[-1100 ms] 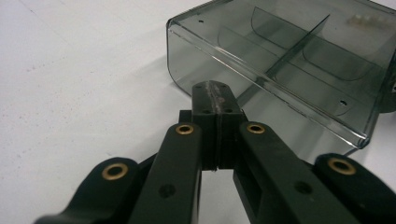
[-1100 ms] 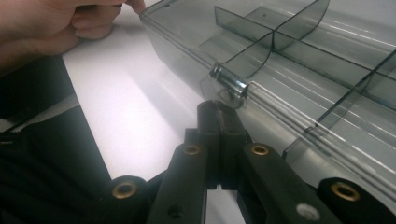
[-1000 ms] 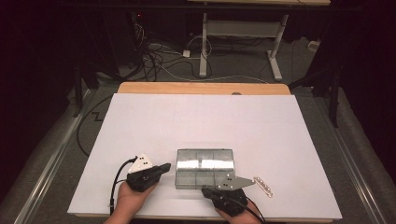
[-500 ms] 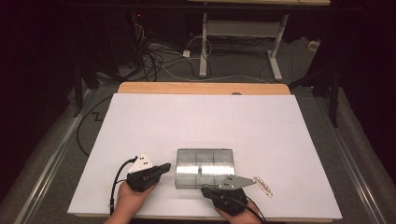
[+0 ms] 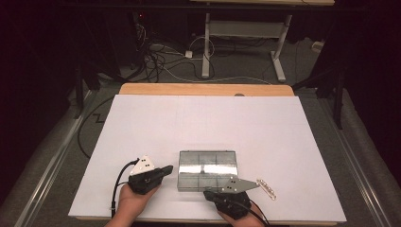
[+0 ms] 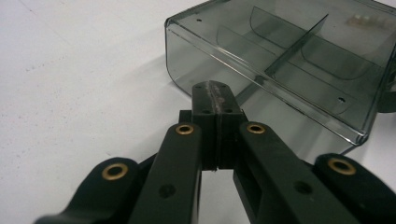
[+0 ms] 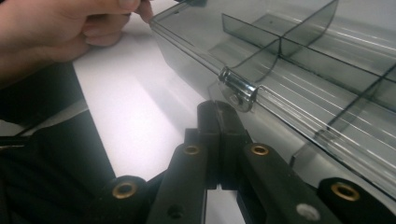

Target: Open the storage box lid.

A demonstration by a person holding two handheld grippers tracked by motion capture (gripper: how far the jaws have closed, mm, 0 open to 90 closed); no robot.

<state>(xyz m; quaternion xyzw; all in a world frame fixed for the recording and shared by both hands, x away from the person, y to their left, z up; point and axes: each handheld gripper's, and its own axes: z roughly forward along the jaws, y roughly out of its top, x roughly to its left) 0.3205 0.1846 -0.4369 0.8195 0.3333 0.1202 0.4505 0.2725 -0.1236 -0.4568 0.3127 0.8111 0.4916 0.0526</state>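
Note:
A clear grey plastic box (image 5: 207,169) with several compartments lies near the front of the white table (image 5: 203,123). My left gripper (image 5: 166,171) rests at the box's left side, jaws shut and empty. In the left gripper view its tips (image 6: 215,91) sit just short of the box wall (image 6: 280,60). My right gripper (image 5: 215,192) lies at the box's front edge, also shut and empty. In the right gripper view its tips (image 7: 217,109) point at a small clear latch (image 7: 239,88) on the box (image 7: 303,56). The other hand (image 7: 60,28) is at the upper left.
A small white strip with a row of bumps (image 5: 266,188) lies on the table right of the box, and the strip (image 6: 366,19) is seen through the box. A wooden edge (image 5: 203,89) borders the table's far side. Cables (image 5: 161,61) and desk legs stand on the floor beyond.

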